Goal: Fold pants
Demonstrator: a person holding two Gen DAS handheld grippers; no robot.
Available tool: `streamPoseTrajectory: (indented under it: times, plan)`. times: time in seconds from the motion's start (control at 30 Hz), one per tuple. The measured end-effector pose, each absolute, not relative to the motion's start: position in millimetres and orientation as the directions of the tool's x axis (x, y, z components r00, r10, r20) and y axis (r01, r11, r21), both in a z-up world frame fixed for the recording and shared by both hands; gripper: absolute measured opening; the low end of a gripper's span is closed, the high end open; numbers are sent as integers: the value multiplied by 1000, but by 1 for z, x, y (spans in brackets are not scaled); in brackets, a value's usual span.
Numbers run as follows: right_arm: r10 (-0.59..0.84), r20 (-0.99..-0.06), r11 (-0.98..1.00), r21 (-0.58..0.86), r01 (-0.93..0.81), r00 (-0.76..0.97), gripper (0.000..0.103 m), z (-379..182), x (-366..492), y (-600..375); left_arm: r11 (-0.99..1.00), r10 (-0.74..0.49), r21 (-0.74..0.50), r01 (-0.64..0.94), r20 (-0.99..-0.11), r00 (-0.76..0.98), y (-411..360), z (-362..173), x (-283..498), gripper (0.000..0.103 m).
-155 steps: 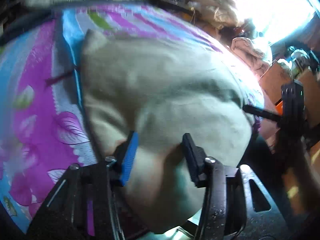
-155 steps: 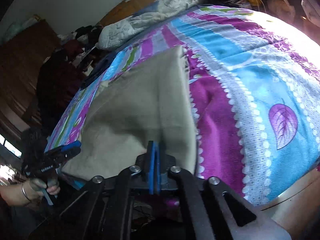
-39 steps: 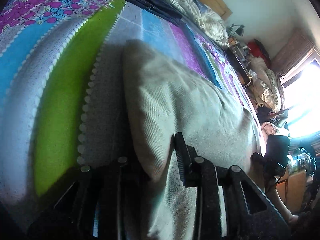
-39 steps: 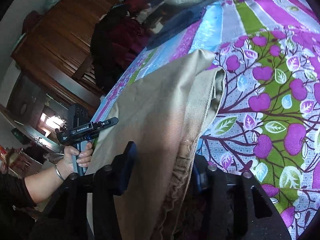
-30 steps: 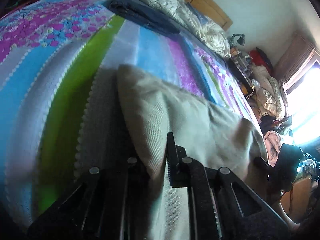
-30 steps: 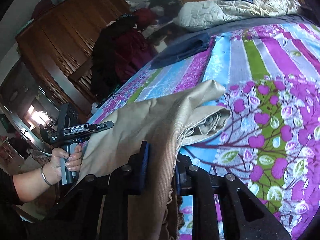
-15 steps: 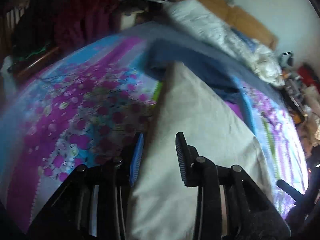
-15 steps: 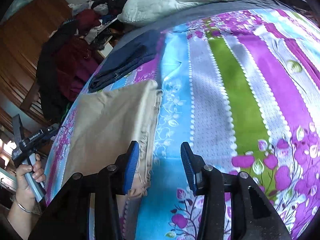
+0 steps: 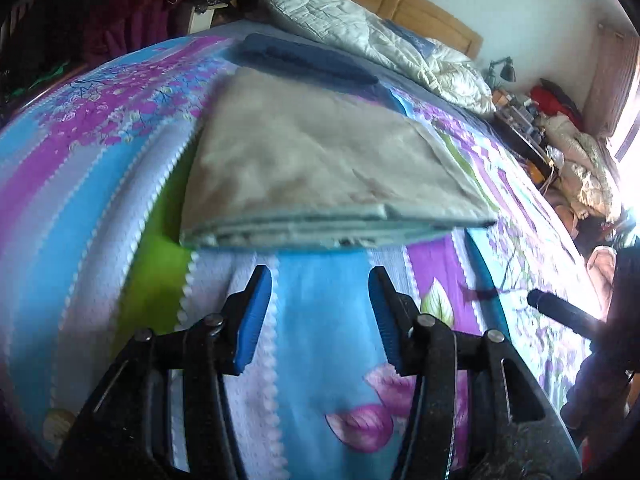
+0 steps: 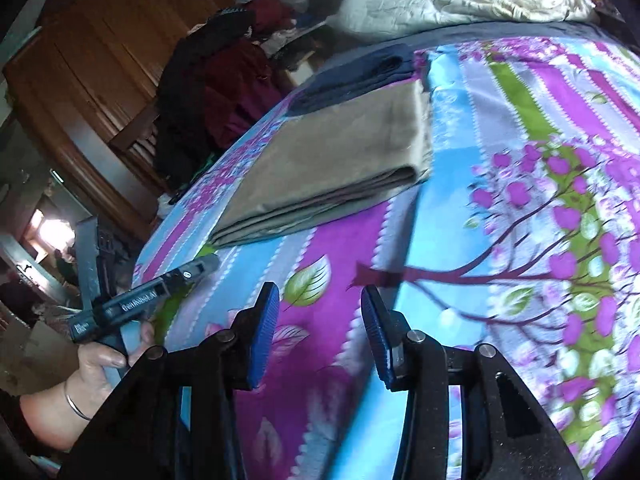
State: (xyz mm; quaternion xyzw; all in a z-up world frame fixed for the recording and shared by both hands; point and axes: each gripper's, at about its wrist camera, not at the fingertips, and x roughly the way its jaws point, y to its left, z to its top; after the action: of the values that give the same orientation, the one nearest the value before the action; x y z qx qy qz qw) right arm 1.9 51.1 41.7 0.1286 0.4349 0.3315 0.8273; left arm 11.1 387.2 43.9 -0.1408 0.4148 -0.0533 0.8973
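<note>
pants (image 9: 320, 168) folded flat on bedspread (image 9: 320, 320), long axis 10-to-4 in left view | left gripper (image 9: 320, 300) fingers spread, empty, pants at 12 | right gripper (image 10: 316, 320) fingers spread, empty

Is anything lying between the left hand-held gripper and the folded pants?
No. Only bare bedsheet separates the open left hand-held gripper from the folded pants, as the left wrist view shows.

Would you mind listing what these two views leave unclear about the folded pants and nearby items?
- Folded beige pants: layer count unclear, left wrist view, near edge blurred.
- Dark blue garment: partly covered by the pants, right wrist view.
- Right gripper: the hand holding it is out of frame.
</note>
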Motion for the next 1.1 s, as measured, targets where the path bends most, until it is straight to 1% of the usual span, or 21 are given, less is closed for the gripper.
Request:
streamPoseTrajectory:
  times: [0.1, 0.13, 0.17, 0.2, 0.23, 0.3, 0.33, 0.37, 0.4, 0.43, 0.47, 0.5, 0.53, 0.57, 0.67, 0.7, 0.73, 0.77, 0.8, 0.93, 1.1]
  plan:
    - [558, -745, 814, 408, -412, 365, 41, 15, -12, 62, 978, -153, -206, -16, -774, 615, 380, 27, 6, 51]
    - [528, -765, 836, 392, -384, 369, 18, 7, -16, 55, 983, -134, -180, -15, -781, 610, 382, 21, 5, 51]
    - [522, -757, 846, 400, -354, 392, 7, 8, -19, 45, 986, -136, -168, 8, -772, 620, 385, 19, 3, 50]
    - [492, -770, 867, 391, -308, 407, 7, 11, -21, 35, 990, -122, -138, 24, -771, 625, 384, 21, 1, 50]
    - [433, -788, 900, 348, -263, 438, 8, 17, -25, 27, 994, -98, -104, 28, -779, 619, 382, 24, 1, 51]
    - [329, -805, 944, 260, -206, 493, 16, 32, -34, 20, 996, -77, -82, 19, -789, 610, 381, 30, -1, 51]
    - [306, -803, 951, 238, -195, 511, 27, 40, -39, 20, 996, -77, -90, 8, -793, 605, 378, 31, -5, 52]
    - [305, -797, 952, 235, -198, 521, 45, 47, -43, 24, 995, -68, -98, -18, -800, 596, 379, 33, -5, 55]
    - [308, -794, 951, 235, -202, 525, 55, 53, -46, 30, 995, -49, -93, -45, -807, 589, 377, 35, -7, 58]
    - [315, -790, 948, 237, -212, 525, 68, 57, -49, 38, 994, -17, -77, -79, -814, 580, 374, 36, -9, 73]
    - [327, -786, 943, 238, -231, 524, 71, 60, -50, 48, 991, 36, -42, -125, -823, 567, 372, 37, -8, 90]
    - [335, -784, 939, 234, -251, 522, 71, 62, -49, 57, 986, 88, -7, -166, -826, 557, 370, 36, -9, 94]
    - [332, -788, 938, 217, -271, 519, 71, 60, -47, 69, 980, 130, 23, -200, -828, 546, 369, 35, -9, 94]
    - [321, -794, 938, 192, -287, 516, 71, 59, -49, 82, 976, 147, 34, -216, -833, 533, 369, 34, -11, 94]
    - [259, -825, 948, 118, -295, 502, 71, 39, -40, 112, 968, 166, 47, -247, -858, 486, 374, 25, -16, 95]
    - [232, -841, 954, 98, -284, 489, 71, 29, -37, 117, 965, 183, 64, -255, -860, 476, 376, 22, -18, 97]
    - [214, -850, 957, 85, -277, 481, 72, 18, -35, 119, 964, 191, 73, -256, -858, 476, 378, 20, -21, 103]
    - [212, -829, 957, 69, -281, 518, 79, 15, -38, 121, 963, 199, 81, -255, -855, 480, 379, 19, -23, 103]
    - [202, -815, 956, 45, -290, 543, 84, 13, -41, 124, 966, 192, 76, -248, -852, 486, 381, 18, -25, 103]
    - [179, -822, 955, 13, -297, 540, 103, 5, -40, 128, 973, 177, 70, -220, -836, 519, 381, 16, -31, 103]
    - [190, -827, 954, 29, -297, 529, 103, 3, -36, 124, 979, 176, 80, -187, -796, 579, 377, 14, -39, 103]
